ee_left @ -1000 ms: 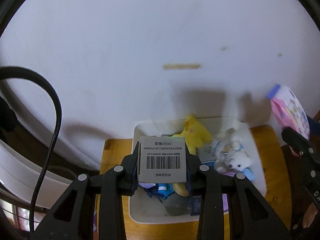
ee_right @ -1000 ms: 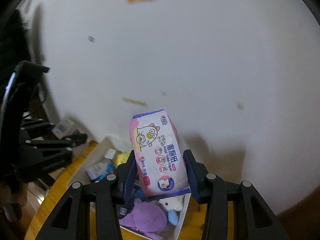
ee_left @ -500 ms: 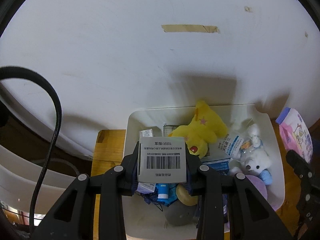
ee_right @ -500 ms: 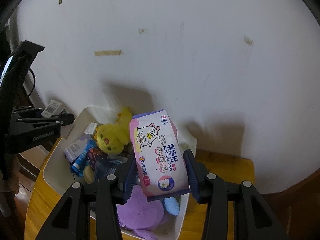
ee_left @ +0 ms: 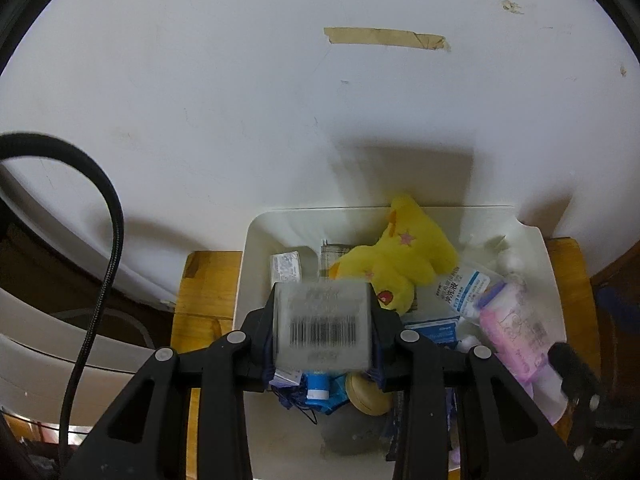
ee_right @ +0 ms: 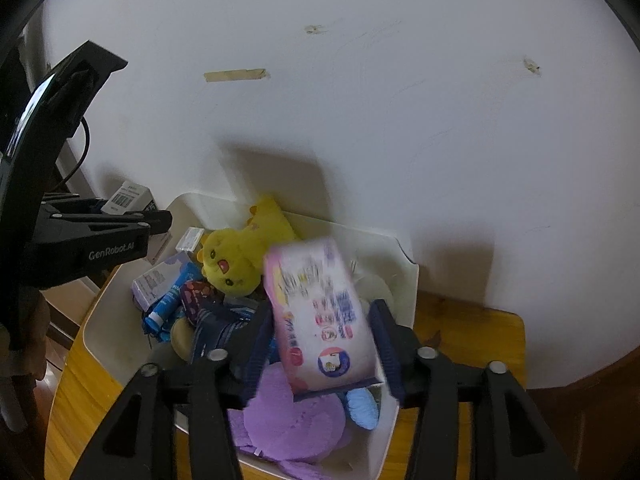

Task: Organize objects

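Both grippers have sunk toward the white bin (ee_right: 404, 280), which now fills more of each view than a second ago. It sits on a wooden table (ee_right: 472, 328) against the wall, crowded with a yellow plush (ee_right: 240, 256), a purple plush (ee_right: 292, 420), a blue tube (ee_right: 168, 300) and small cartons.

In the right gripper (ee_right: 324, 344), the jaws have just been opening; the pink wet-wipe pack (ee_right: 320, 320), blurred, sits loose between the pads and seems to be dropping onto the right side of the bin, above the purple plush. The left gripper (ee_left: 322, 332) is clamped on the barcode box (ee_left: 322, 328), held over the bin's near left part.

Judging by this, the step in hand is depositing both items. Next, the right gripper should lift clear once the pack settles, and the left should spread its jaws to let the box fall among the cartons.
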The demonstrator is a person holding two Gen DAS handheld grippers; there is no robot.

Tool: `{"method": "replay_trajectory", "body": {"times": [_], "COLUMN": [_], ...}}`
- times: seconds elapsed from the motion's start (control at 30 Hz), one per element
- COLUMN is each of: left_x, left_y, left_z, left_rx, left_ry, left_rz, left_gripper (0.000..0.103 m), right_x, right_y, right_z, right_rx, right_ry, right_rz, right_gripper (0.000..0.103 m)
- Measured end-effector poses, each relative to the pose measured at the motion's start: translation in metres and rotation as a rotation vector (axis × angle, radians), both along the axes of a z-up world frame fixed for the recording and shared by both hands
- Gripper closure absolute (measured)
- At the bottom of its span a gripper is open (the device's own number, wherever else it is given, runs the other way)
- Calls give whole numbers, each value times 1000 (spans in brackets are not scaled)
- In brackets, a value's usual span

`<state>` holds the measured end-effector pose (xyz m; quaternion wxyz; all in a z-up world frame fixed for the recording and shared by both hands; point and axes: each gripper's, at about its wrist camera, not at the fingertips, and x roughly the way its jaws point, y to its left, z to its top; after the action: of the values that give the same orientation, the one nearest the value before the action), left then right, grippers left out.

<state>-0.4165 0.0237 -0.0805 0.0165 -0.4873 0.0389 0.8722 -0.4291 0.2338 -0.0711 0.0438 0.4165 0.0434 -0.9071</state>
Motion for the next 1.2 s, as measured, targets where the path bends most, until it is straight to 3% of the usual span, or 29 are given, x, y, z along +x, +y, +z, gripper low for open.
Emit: {"method": "replay_trajectory", "body": {"times": [0.07,0.23,0.63,0.93,1.2], "left_x": [1,7,43,92,157], "left_y": [0,2,9,6,-1], "left_z": [1,7,34,75,113], "left_rx": [4,22,37,54,64], "left_ry": [6,27,69,119,194], "left_rz": [-2,-5,-50,-62,-74], "left_gripper": [59,46,45,45,32], "right_x": [5,11,38,81,144], "right_y": [0,-2,-4,-3,-7], "right_z": [4,7,12,50,86], "right_rx": [3,2,-4,2,13], "right_ry": [30,40,42,91,145], "right_rz": [7,22,20,5,31], "right_gripper": [30,29,29,29,29]}}
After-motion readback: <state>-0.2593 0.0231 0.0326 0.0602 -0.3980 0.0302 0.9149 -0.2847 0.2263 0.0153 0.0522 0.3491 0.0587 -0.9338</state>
